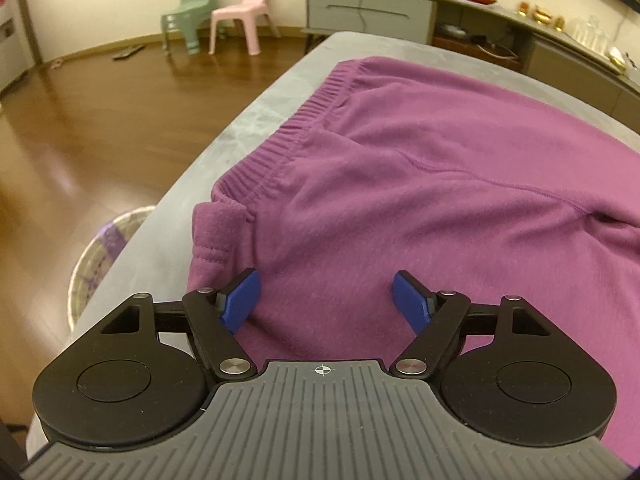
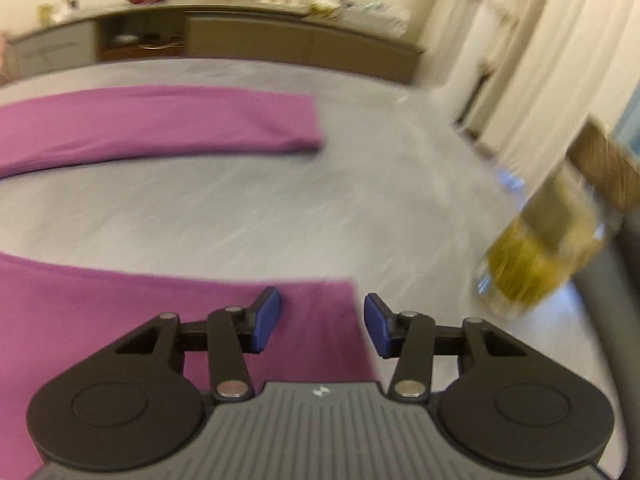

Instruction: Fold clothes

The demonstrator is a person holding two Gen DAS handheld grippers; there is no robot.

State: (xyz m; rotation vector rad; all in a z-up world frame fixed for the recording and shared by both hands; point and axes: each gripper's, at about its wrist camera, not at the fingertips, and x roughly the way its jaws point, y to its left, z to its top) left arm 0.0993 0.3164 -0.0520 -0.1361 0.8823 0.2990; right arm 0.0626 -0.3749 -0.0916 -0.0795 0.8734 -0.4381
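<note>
Two grippers hang low over one pair of purple trousers (image 1: 420,184) spread on a grey table (image 1: 240,128), and both stand wide apart with nothing between their blue pads. Nearest in the left wrist view, the left gripper (image 1: 326,300) sits over the hip of the trousers, its left pad at about 9 o'clock just beside a small turned-over flap of cloth at the side seam; the gathered waistband (image 1: 312,120) runs away toward 11 o'clock along the table's edge. Nearest in the right wrist view, the right gripper (image 2: 322,324) straddles the end of the near leg (image 2: 200,312), whose cuff edge falls between the pads at 12 o'clock. Beyond a bare band of table, the far leg (image 2: 160,128) lies flat toward 11 o'clock, well apart from the near one, so the garment lies open, legs splayed, with no fold across it that these views show. This view is blurred, which suggests the gripper is moving. I judge the step in hand to be taking hold: one gripper at the waist side, the other at the near cuff. The next move calls for each to settle onto the cloth's edge, close on both layers, and carry the near leg over onto the far one, keeping cuff and waist level. At 3 o'clock a yellowish glass jar (image 2: 536,256) stands on the table, near enough to mind during a swing. Farther off are a sideboard (image 2: 280,40) and two small chairs (image 1: 224,12).
</note>
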